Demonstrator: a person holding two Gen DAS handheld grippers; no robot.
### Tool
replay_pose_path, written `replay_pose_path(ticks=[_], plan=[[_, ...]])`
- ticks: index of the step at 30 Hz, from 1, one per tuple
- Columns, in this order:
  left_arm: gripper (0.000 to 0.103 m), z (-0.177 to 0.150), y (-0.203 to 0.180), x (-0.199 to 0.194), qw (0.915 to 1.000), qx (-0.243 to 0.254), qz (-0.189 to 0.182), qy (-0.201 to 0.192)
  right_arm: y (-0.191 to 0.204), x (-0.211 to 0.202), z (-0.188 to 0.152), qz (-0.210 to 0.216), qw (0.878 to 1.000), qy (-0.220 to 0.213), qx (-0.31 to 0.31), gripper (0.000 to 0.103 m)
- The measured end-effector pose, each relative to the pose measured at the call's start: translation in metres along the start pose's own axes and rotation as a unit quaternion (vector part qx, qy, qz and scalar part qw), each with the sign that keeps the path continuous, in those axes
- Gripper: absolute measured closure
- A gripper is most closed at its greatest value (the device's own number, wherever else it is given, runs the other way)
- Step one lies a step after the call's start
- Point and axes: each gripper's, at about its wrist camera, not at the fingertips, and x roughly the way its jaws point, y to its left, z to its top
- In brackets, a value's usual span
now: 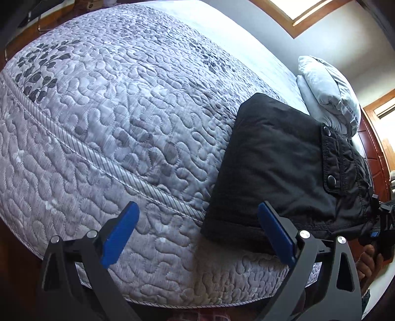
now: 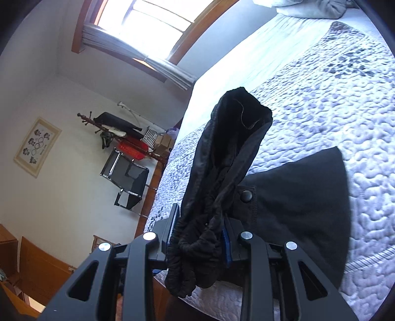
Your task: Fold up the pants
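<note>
Black pants [image 1: 271, 160] lie folded near the right edge of the quilted grey bed [image 1: 111, 111], with a pocket flap with two snap buttons [image 1: 330, 158] facing up. My left gripper [image 1: 197, 210] hovers open over the bed's near edge, its right blue pad [image 1: 274, 229] just in front of the pants' corner, nothing between the pads. In the right wrist view, my right gripper [image 2: 201, 222] is shut on the bunched elastic waistband [image 2: 195, 249]. That end of the pants [image 2: 234, 128] is lifted off the bed [image 2: 333, 98], while the rest [image 2: 296, 197] stays flat on the quilt.
A pale pillow [image 1: 325, 91] sits beyond the pants at the head of the bed. A person's hand [image 1: 370, 259] holds the right gripper at the frame's right edge. Past the bed's far side stand a black chair [image 2: 128, 180], a coat rack [image 2: 111, 126] and a window [image 2: 148, 22].
</note>
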Motion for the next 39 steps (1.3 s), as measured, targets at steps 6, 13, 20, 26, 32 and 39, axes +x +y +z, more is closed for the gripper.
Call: replay_pose_path(ticks=[6,13,20,26,32,39], plan=[[0.006,-0.003,-0.012,0.007,0.9997,0.02,0.003,0.012,-0.046,-0.011,-0.01,-0.01,0.999,-0.008,0.051,0.073],[0.006,-0.006,-0.02,0.015,0.9991,0.036,0.013,0.021,-0.089,-0.008,-0.025,-0.024,0.995,-0.01,0.098,0.073],[0.006,-0.008,-0.033,0.02,0.9978,0.057,0.016,0.029,-0.129,0.008,-0.04,-0.041,0.989,-0.001,0.14,0.069],[0.006,-0.009,-0.035,0.023,0.9973,0.061,0.02,0.035,-0.137,-0.002,-0.05,-0.042,0.989,-0.005,0.14,0.058],[0.006,-0.008,-0.034,0.02,0.9978,0.057,0.019,0.028,-0.129,-0.03,-0.06,-0.044,0.989,-0.012,0.141,0.036],[0.006,-0.008,-0.04,0.029,0.9973,0.06,0.016,0.038,-0.13,-0.034,-0.078,-0.04,0.987,-0.002,0.153,0.036]])
